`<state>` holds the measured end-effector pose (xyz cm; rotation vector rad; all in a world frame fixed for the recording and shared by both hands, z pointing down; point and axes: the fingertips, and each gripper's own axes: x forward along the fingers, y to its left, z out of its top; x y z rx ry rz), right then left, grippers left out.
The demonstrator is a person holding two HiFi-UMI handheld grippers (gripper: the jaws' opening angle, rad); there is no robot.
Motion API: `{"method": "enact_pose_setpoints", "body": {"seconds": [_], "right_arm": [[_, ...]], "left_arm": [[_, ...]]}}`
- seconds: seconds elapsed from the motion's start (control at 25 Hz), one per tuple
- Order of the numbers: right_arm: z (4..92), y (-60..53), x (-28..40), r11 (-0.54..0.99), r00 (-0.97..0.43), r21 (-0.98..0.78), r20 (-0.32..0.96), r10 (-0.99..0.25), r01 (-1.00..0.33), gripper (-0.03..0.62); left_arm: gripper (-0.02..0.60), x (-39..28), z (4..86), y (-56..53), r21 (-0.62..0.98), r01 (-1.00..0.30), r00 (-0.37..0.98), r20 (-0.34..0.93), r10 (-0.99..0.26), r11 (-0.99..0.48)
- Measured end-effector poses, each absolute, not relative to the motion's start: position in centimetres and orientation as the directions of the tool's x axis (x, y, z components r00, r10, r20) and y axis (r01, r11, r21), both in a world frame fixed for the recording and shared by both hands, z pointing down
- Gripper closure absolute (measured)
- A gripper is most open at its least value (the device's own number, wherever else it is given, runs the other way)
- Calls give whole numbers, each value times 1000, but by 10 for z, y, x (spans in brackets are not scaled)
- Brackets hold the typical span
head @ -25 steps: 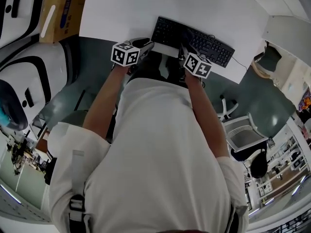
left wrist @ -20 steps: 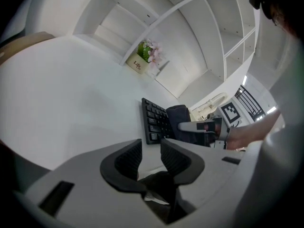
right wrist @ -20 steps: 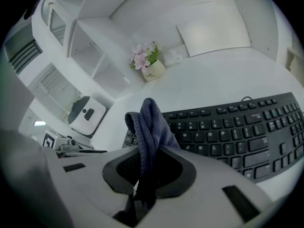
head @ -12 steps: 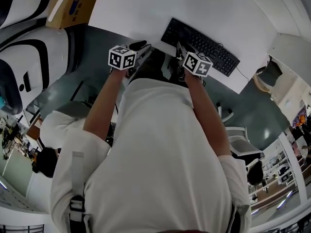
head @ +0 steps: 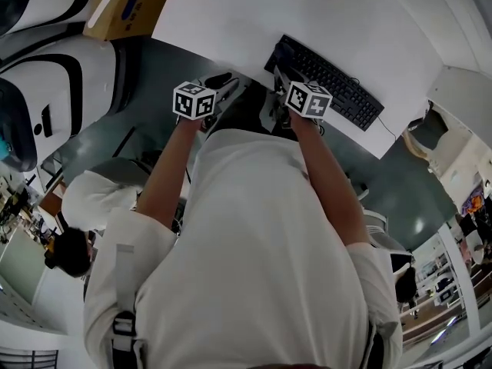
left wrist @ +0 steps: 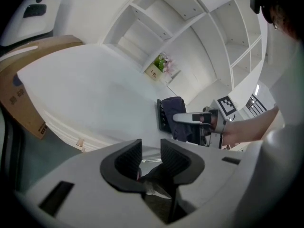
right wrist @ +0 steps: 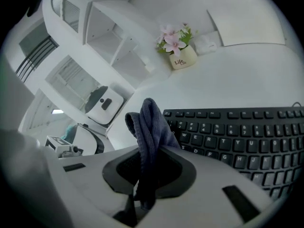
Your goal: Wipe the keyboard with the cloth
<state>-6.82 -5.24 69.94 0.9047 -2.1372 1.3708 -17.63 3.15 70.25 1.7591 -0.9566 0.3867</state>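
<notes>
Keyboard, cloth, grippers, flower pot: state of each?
right gripper: shut on cloth.
left gripper: open, empty.
cloth: bunched, pinched in right jaws, at the left end of the keyboard.
keyboard: flat on white table, keys up.
flower pot: upright on table.

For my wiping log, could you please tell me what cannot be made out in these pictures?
- Head view: beyond the right gripper and its marker cube, the cloth is lost against the dark keyboard, so contact cannot be told.
- Right gripper view: the keyboard's right end is cut off by the picture edge.
- Left gripper view: the cloth and right gripper hide most of the keyboard.
</notes>
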Motion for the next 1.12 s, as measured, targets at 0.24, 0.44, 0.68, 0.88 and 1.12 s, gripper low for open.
{"method": "enact_pose_setpoints", "body": {"seconds": [0.24, 0.44, 0.68, 0.88, 1.12], "right_arm": [[698, -42, -104, 328, -753, -681, 628, -197, -655, 531], [690, -41, -111, 346, -773, -695, 605, -191, -630, 531], [670, -45, -81, 346, -755, -672, 602, -258, -654, 531], [649, -49, -36, 323, -723, -647, 596, -350, -690, 531], [630, -38, 22, 333, -694, -612, 592, -409, -718, 531]], "left_arm": [[457, -182, 698, 36, 635, -762, 622, 660, -421, -131], [457, -183, 690, 30, 630, -761, 628, 650, -428, -159], [486, -172, 680, 16, 633, -747, 652, 638, -410, -203], [499, -145, 676, 4, 627, -725, 686, 626, -370, -283], [514, -113, 659, -2, 602, -725, 688, 620, -377, -335]]}}
